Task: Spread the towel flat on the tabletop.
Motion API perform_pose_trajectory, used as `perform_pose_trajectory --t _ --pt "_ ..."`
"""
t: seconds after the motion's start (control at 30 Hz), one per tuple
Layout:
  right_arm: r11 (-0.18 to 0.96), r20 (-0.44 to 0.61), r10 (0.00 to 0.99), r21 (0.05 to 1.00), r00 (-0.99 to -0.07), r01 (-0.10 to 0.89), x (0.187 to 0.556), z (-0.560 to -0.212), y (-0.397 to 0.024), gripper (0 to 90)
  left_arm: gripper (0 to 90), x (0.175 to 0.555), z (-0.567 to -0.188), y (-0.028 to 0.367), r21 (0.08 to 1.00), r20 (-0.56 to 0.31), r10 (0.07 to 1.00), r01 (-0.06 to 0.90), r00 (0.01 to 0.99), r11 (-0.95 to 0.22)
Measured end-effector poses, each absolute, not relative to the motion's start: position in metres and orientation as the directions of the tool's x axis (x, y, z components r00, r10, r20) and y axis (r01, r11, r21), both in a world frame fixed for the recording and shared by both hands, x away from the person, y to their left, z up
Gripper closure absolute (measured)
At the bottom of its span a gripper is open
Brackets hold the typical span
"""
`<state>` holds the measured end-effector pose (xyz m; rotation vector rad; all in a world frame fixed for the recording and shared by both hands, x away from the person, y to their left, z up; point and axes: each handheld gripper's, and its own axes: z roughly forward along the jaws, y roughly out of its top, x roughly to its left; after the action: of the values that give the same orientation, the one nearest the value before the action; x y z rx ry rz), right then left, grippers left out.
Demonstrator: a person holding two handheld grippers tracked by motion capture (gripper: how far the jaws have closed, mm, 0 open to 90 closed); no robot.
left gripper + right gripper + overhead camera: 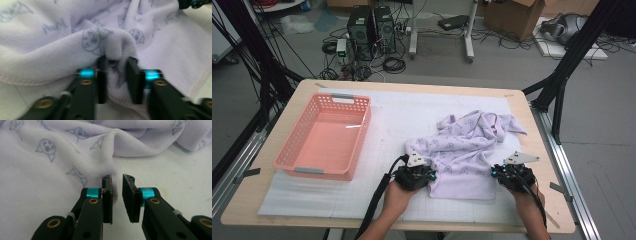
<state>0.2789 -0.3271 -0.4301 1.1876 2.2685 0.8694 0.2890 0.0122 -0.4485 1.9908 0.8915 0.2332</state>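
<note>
Two grippers sit at the near edge of a purple towel (pixel 472 147), which lies to the right of the pink basket (pixel 324 137). The left gripper (pixel 116 75) pinches a fold of towel. The right gripper (pixel 117 195) has a small gap between its jaws, nothing inside.
</note>
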Motion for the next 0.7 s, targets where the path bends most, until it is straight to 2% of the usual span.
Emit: perform_pose_trajectory --t 0.07,0.27,0.43,0.6,0.7 --pt "0.429 -0.086 0.842 0.704 -0.533 0.566 0.278 -0.43 -0.329 78.6 80.7 0.286 -0.447 0.023 0.812 -0.186 0.679 0.5 0.71 -0.3" --pt "0.411 -0.073 0.853 0.705 -0.517 0.578 0.277 -0.43 -0.334 85.0 82.4 0.273 -0.45 0.083 0.813 -0.217 0.746 0.539 0.63 -0.219" --pt "0.375 -0.034 0.859 0.721 -0.51 0.583 0.276 -0.429 -0.333 77.1 82.5 0.254 -0.449 0.111 0.823 -0.214 0.763 0.533 0.61 -0.196" --pt "0.353 -0.023 0.867 0.733 -0.497 0.581 0.272 -0.427 -0.334 70.8 81.2 0.238 -0.444 0.123 0.822 -0.231 0.766 0.541 0.601 -0.177" --pt "0.329 0.027 0.856 0.741 -0.516 0.585 0.267 -0.426 -0.333 64.9 79.6 0.228 -0.444 0.126 0.815 -0.239 0.757 0.55 0.608 -0.184"
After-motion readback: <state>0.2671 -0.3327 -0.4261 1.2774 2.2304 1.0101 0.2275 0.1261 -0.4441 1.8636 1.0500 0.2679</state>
